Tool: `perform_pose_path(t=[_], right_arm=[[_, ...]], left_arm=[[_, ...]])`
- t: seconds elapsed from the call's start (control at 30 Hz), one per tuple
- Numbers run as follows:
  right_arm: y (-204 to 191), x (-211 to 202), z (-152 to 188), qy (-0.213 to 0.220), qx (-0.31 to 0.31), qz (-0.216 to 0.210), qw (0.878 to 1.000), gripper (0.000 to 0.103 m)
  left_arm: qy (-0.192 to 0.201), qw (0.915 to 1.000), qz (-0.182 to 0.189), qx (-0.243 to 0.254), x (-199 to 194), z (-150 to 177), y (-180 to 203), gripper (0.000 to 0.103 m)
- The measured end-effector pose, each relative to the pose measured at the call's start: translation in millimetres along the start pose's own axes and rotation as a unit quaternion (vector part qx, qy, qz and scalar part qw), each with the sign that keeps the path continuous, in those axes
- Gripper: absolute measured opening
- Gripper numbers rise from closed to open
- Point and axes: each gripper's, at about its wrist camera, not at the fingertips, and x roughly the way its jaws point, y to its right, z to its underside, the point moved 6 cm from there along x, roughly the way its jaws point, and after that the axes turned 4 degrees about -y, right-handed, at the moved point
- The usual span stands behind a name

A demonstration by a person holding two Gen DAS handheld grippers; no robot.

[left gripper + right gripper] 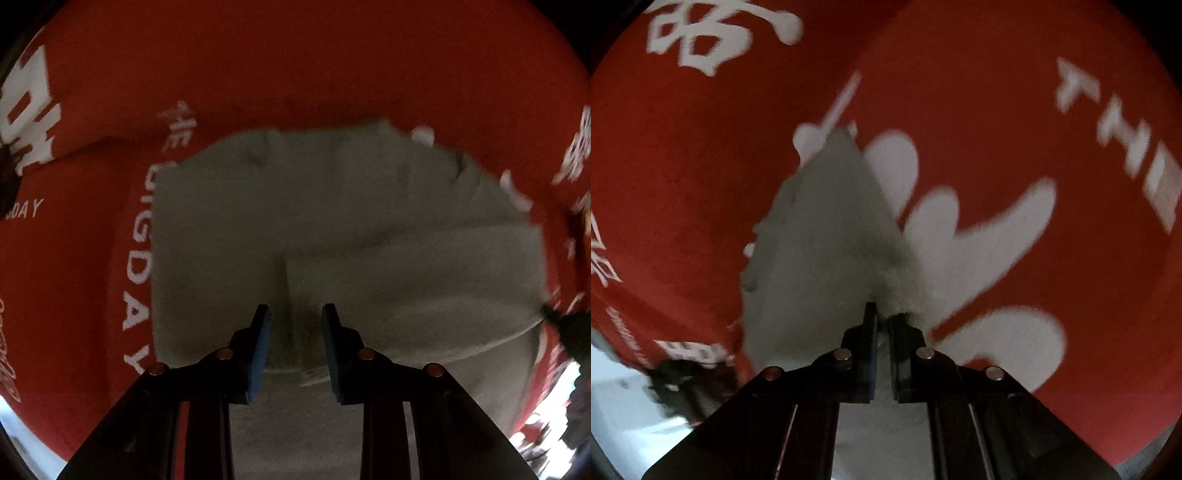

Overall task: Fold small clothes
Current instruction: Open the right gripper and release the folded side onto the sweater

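Garment (332, 221), pale grey, is lying on the red printed cloth (295, 55). My left gripper (296, 314) is hovering over it, jaws apart, gripping nothing. My right gripper (883, 314) is pinching the garment's edge, jaws nearly closed.

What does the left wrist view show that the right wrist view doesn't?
Left wrist only: the left gripper open over the grey garment, which lies spread with a fold line, and "BIGDAY" lettering on the red cloth beside it.

Right wrist only: the right gripper shut on a pinched edge of the garment, which narrows to a point, plus large white shapes printed on the cloth.

Both: the grey garment on the red printed cloth.
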Motion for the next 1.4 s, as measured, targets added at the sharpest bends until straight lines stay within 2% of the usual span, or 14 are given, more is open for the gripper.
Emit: perform_pose_path(t=[0.1,0.13,0.17,0.27,0.4,0.57,0.73,0.8,0.87,1.03,1.13,1.23,1.3,1.4], right_arm=[[4,4,5,-0.018,-0.032,0.014,0.999,0.005],[4,1,6,-0.021,-0.037,0.014,0.999,0.005],[3,-1,7,-0.024,-0.042,0.015,0.999,0.006],[4,-12,15,-0.039,-0.054,0.039,0.997,0.007],[-9,-29,21,-0.020,-0.097,0.056,0.994,0.008],[-40,-30,14,0.005,-0.155,0.070,0.985,0.008],[-43,1,11,-0.012,-0.149,0.087,0.985,0.007],[-30,16,14,-0.031,-0.133,0.099,0.986,0.006],[-25,13,16,-0.023,-0.127,0.083,0.988,0.006],[-19,-2,26,-0.033,-0.125,0.096,0.987,0.007],[-18,-15,33,-0.026,-0.114,0.085,0.990,0.011],[-19,-21,41,-0.030,-0.108,0.073,0.991,0.020],[-24,-22,48,-0.034,-0.111,0.067,0.991,0.033],[-30,-22,57,-0.040,-0.119,0.057,0.991,0.036]], left_arm=[[0.018,0.9998,-0.009,0.009,0,7,-1,0.036],[0.014,0.9997,-0.017,0.006,-1,8,-4,0.049],[0.014,0.9996,-0.024,0.003,-2,9,-7,0.054],[0.009,0.9995,-0.030,-0.007,-10,9,-19,0.054],[0.020,0.9991,-0.029,-0.022,-27,3,-28,0.054],[0.026,0.9995,-0.016,-0.010,-27,-6,-6,0.054],[-0.001,0.9993,-0.038,0.006,1,4,12,0.054],[0.007,0.9994,-0.034,-0.003,0,10,12,0.054],[0.004,0.9995,-0.031,-0.009,-2,12,11,0.054],[0.000,0.9991,-0.041,-0.005,-8,16,16,0.054],[-0.004,0.9992,-0.039,-0.005,-13,20,22,0.054],[-0.010,0.9992,-0.039,0.001,-16,26,28,0.054],[-0.015,0.9989,-0.042,0.012,-16,30,35,0.054],[-0.027,0.9982,-0.046,0.026,-15,37,44,0.054]])
